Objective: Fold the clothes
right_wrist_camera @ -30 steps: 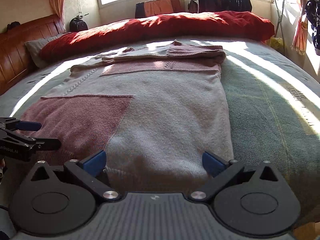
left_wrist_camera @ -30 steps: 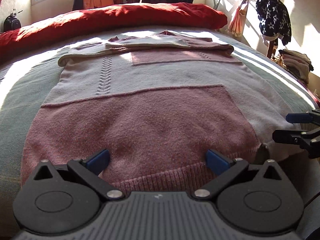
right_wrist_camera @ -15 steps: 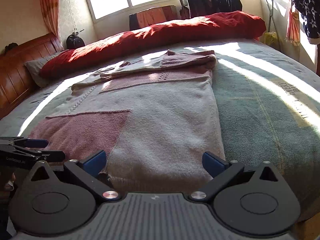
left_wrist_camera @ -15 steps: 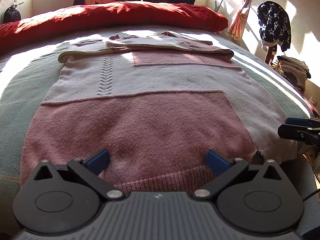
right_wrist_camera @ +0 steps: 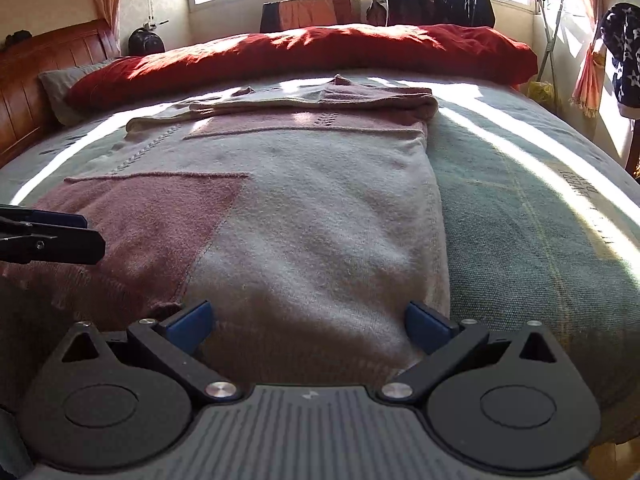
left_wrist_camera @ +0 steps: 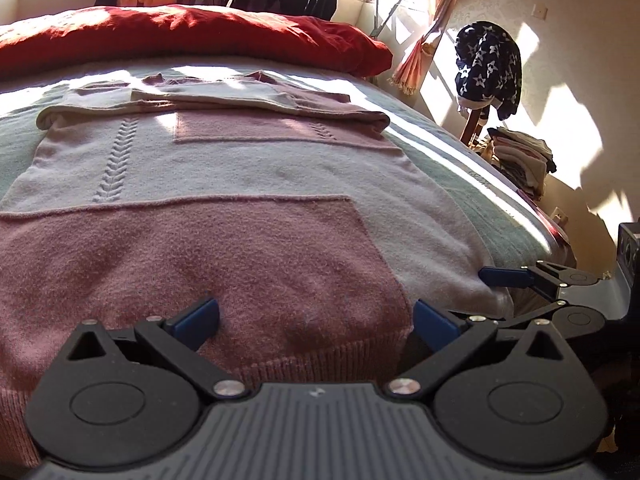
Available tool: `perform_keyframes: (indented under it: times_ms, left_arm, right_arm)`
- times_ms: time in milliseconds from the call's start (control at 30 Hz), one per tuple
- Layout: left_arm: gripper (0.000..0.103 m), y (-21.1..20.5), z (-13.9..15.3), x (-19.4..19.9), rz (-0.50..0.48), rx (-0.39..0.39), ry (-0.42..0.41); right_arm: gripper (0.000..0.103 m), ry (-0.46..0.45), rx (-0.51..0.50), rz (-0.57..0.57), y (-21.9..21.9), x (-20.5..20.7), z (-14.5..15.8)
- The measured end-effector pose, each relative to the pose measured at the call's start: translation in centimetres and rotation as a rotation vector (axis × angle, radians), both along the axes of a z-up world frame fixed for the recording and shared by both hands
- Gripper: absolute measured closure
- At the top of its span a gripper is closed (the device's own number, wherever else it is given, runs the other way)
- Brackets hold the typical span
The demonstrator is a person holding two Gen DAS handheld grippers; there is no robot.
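1. Lying flat along the middle of the bed (right_wrist_camera: 540, 208), the sweater (left_wrist_camera: 248, 168) has its sleeves already folded across the chest at the far end, near the red duvet (right_wrist_camera: 304, 52); its ribbed hem (left_wrist_camera: 312, 364) reaches the near edge of the bed.
2. The left gripper (left_wrist_camera: 316, 316) sits low at the near edge with its jaws spread wide, the pink panel and ribbed hem lying between the blue pads; nothing is pinched.
3. The right gripper (right_wrist_camera: 308, 322) is likewise spread, straddling the grey half of the hem towards the bed's right side, and grips no cloth.
4. Judging from this, the step in hand is taking up the hem at two points, ready for the bottom-to-top fold.
5. The next move seems to call for both grippers to dip onto the hem, close on both layers of knit, then lift together and carry the hem towards the folded sleeves, keeping level so the edges stay square.
6. The knit looks soft and thick; a shallow bite may catch only the top layer.
7. Writing: dark capital letters are printed on the bedspread towards its right edge (right_wrist_camera: 588, 196), too warped to read with confidence. No brand shows on the sweater.
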State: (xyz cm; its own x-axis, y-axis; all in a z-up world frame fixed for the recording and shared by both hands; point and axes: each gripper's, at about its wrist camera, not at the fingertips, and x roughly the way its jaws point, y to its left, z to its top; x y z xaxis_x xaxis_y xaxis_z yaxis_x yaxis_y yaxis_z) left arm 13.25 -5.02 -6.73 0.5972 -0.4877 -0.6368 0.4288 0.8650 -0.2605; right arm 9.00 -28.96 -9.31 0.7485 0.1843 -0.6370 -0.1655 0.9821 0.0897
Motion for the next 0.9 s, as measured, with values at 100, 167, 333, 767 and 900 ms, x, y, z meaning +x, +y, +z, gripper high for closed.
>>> perform_keyframes:
  times_ms: [100, 167, 333, 767, 900]
  left_arm:
    - [0.001, -0.1, -0.1, -0.7, -0.006, 0.003, 0.014]
    - [0.001, 0.4, 0.4, -1.0, -0.001, -0.01, 0.018]
    - [0.001, 2.8, 0.6, -0.5, 0.1, -0.012, 0.03]
    - [0.001, 8.9, 0.9, 1.2, 0.34, -0.003, 0.109]
    - [0.001, 10.5, 0.6, 0.3, 0.356, -0.027, 0.131]
  right_arm:
    - [0.0, -0.004, -0.001, -0.002, 0.0, -0.1, 0.0]
    - [0.0, -0.005, -0.001, -0.005, 0.0, -0.1, 0.0]
    - [0.0, -0.01, -0.018, -0.012, 0.3, -0.2, -0.1]
    - [0.0, -0.01, -0.059, -0.007, 0.8, -0.4, -0.2]
    - [0.0, -0.008, -0.067, -0.002, 0.8, -0.5, -0.2]
